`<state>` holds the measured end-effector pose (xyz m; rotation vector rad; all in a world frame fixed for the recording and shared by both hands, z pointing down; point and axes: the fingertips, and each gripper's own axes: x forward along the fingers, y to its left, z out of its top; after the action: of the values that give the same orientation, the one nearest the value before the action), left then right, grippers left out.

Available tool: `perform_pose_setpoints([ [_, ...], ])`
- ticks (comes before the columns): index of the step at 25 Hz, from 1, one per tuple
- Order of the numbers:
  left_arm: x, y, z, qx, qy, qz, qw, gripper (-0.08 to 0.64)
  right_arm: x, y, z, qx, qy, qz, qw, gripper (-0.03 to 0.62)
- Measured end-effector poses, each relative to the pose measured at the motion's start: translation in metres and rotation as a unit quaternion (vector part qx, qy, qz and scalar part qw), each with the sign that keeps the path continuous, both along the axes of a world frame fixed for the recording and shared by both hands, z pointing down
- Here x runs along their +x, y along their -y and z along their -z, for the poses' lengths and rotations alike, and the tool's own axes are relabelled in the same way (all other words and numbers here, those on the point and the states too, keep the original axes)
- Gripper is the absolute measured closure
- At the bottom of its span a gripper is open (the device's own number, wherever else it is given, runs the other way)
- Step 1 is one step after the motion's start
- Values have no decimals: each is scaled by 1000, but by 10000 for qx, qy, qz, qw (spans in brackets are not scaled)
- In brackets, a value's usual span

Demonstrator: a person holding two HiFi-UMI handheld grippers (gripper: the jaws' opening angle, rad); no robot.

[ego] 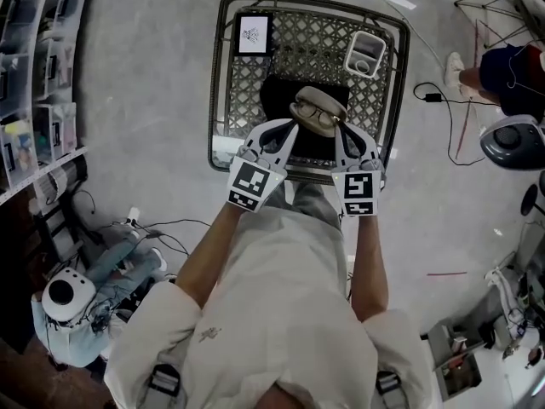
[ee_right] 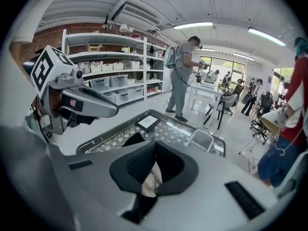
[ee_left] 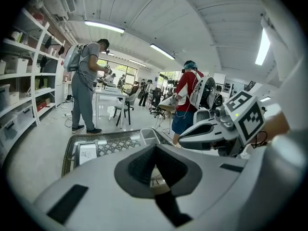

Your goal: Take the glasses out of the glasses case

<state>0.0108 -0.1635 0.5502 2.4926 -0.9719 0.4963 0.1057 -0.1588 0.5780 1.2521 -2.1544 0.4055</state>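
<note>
Far left: storage shelves (ego: pixel 34 100) holding clear bins stand well apart from the work area. Directly below me is the counter (ego: pixel 223 100), a rectangular metal table with a lattice-pattern top and a raised rim. A white card in a black frame (ego: pixel 253 34) sits at its far left corner.

My left tool (ego: pixel 294 126) reaches in over the near edge and points down toward the middle of the counter. Its own view shows the dark pads brought together at the tips, with nothing clamped between them that I can see. A sliver of beige shows through the gap behind the tips.

Centre: a black cloth (ego: pixel 279 96) is spread on the lattice, and the beige oval glasses case (ego: pixel 324 100) rests on it. The dark-rimmed glasses (ego: pixel 317 118) lie at the near side of the case. I cannot tell whether they sit inside an open shell or on top of it.

My right tool (ego: pixel 341 126) comes in from the near edge beside the left one. Its jaws are fully closed and grip nothing visible; a beige surface shows behind the tips. The left tool's tip is at the case's left end and the right tool's at its right end. I cannot confirm contact.

Far right corner of the counter: a white rectangular tub (ego: pixel 366 54). Beyond it, a person's legs (ego: pixel 498 71) stand on the grey floor.
</note>
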Motion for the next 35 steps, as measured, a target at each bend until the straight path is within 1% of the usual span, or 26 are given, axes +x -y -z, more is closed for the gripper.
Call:
perform_pose_setpoints([
  [6,6,3,-21,-232,-13,-83,9997,551,-1,3,-25,-252,-181,149,9994,580],
  [12,9,3,-41,-448,12,-138,9989,551,-1,-2,-59,-705,-401,304,9962,571],
  [20,11,3,-62,-733,-7,-42,9973,551,-8,-2,-93,-1026,-644,708,9901,558],
  [26,11,5,-78,-846,15,25,9964,551,-13,-2,-123,-1284,-850,1130,9816,541],
  [31,13,7,-85,-911,49,4,9958,551,-21,2,-136,-1422,-838,1306,9776,532],
  [35,14,7,-89,-964,40,14,9953,551,-25,-3,-151,-1613,-985,1574,9693,511],
])
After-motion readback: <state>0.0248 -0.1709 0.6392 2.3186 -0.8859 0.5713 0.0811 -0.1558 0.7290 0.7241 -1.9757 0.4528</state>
